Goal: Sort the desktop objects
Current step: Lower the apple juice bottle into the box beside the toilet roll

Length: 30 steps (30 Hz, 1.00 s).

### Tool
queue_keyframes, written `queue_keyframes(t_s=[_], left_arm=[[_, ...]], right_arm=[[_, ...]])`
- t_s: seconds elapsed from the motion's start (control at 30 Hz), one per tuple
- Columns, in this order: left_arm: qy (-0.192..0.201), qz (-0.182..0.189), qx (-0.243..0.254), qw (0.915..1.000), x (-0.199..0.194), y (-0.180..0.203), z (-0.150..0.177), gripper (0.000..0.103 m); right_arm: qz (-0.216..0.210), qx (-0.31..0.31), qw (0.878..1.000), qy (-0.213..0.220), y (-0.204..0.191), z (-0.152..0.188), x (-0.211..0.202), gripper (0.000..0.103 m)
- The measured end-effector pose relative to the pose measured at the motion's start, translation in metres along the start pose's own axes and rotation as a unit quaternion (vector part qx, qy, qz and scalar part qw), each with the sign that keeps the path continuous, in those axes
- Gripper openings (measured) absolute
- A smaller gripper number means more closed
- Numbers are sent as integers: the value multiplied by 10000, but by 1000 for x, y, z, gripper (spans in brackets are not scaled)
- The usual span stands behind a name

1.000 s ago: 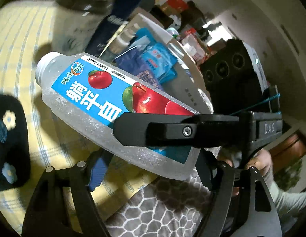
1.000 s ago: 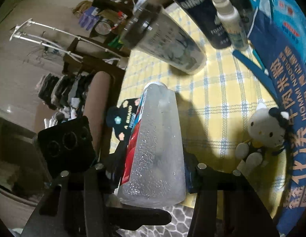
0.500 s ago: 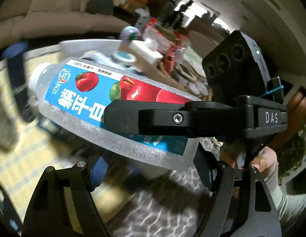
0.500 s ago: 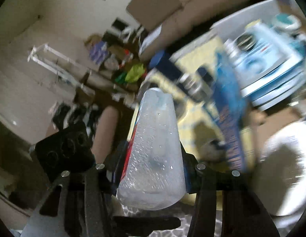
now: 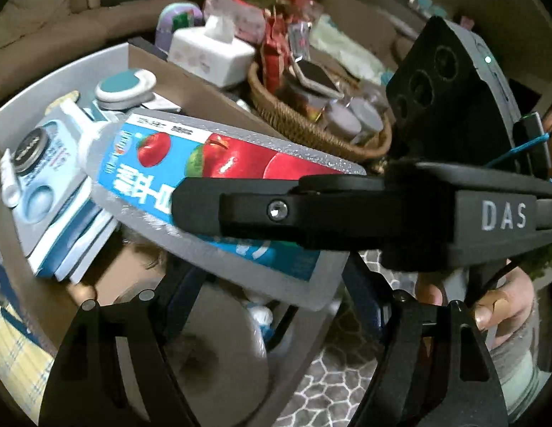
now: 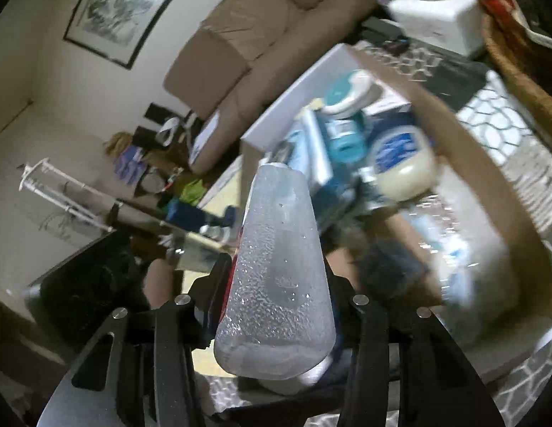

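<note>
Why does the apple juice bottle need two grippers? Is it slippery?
Probably a bit. The apple juice bottle looks beaded with droplets, so its plastic may be slick. Both the left gripper and right gripper clamp it. It seems empty, so likely light.

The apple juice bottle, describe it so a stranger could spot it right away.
Find the cardboard box of toiletries beside the wicker basket. Above it, the left gripper and right gripper clamp the apple juice bottle: frosted plastic, blue label, red apples.

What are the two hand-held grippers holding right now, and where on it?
Both grip one apple juice bottle: the right hand-held gripper and the left hand-held gripper clamp its lower body near the base, from crossing directions.
</note>
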<state>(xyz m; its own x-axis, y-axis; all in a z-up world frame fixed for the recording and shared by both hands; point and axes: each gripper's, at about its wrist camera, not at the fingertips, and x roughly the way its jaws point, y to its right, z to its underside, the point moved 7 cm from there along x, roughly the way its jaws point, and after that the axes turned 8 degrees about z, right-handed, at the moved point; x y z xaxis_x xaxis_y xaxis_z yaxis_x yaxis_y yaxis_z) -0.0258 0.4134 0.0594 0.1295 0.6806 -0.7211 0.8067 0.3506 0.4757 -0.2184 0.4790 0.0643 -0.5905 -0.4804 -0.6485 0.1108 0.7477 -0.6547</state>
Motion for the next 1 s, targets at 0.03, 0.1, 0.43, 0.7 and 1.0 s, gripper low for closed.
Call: queue_keyframes(t_s=[0.03, 0.1, 0.43, 0.7, 1.0], left_arm=[[-43, -19, 0, 10000, 3, -1, -1, 74], [-124, -88, 9, 9999, 11, -3, -1, 74], [-179, -239, 120, 9995, 7, 0, 2, 74], [-165, -329, 113, 9993, -8, -1, 10, 74], [-101, -374, 5, 9992, -18, -9, 14, 75]], right_arm=[[66, 38, 10000, -1, 11, -1, -2, 47], [298, 109, 9995, -15, 29, -4, -1, 46], [1497, -519, 9873, -62, 49, 4, -6, 54], [2172, -793, 9727, 188, 54, 1, -20, 61], [2387, -760, 9675, 343, 64, -8, -40, 64]])
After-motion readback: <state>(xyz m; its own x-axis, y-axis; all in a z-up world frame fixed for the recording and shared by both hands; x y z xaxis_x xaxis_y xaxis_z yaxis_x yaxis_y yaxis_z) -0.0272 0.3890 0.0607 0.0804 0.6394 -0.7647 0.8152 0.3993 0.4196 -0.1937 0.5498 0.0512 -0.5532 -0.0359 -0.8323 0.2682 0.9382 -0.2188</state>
